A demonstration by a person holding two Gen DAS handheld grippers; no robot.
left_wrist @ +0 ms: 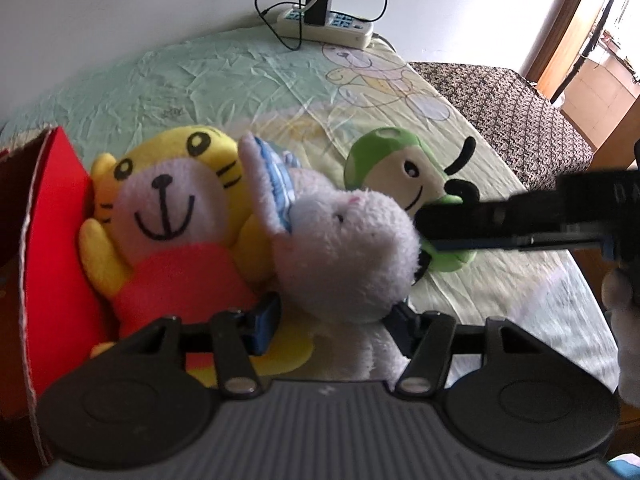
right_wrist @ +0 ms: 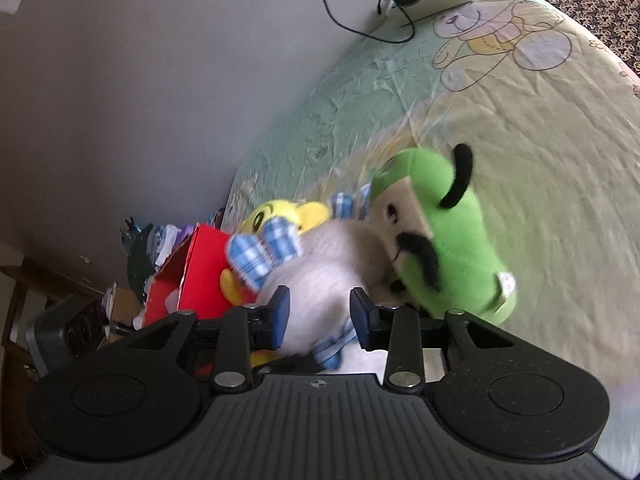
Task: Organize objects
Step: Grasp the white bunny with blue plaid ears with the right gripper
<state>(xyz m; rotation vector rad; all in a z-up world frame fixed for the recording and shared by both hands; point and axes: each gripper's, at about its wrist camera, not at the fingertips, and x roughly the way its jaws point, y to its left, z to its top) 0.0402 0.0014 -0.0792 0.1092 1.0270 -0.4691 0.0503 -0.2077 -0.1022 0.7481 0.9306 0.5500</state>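
Note:
A white rabbit plush [left_wrist: 344, 256] with blue checked ears lies on the bed against a yellow tiger plush [left_wrist: 176, 200] in a red shirt. My left gripper [left_wrist: 336, 322] is closed on the rabbit's body just under its head, both blue pads in the fur. A green plush [left_wrist: 392, 160] lies behind the rabbit. My right gripper [left_wrist: 420, 224] reaches in from the right to the rabbit's head. In the right wrist view my right gripper [right_wrist: 318, 314] stands open, its tips either side of the white rabbit [right_wrist: 320, 280], with the green plush [right_wrist: 448, 224] just right of it.
A red box [left_wrist: 56, 240] stands open at the left, the tiger leaning on its flap. A power strip [left_wrist: 328, 26] with a charger and cables lies at the bed's far edge by the wall. A dark patterned blanket [left_wrist: 512, 108] covers the right. A gloved hand [left_wrist: 624, 320] holds the right gripper.

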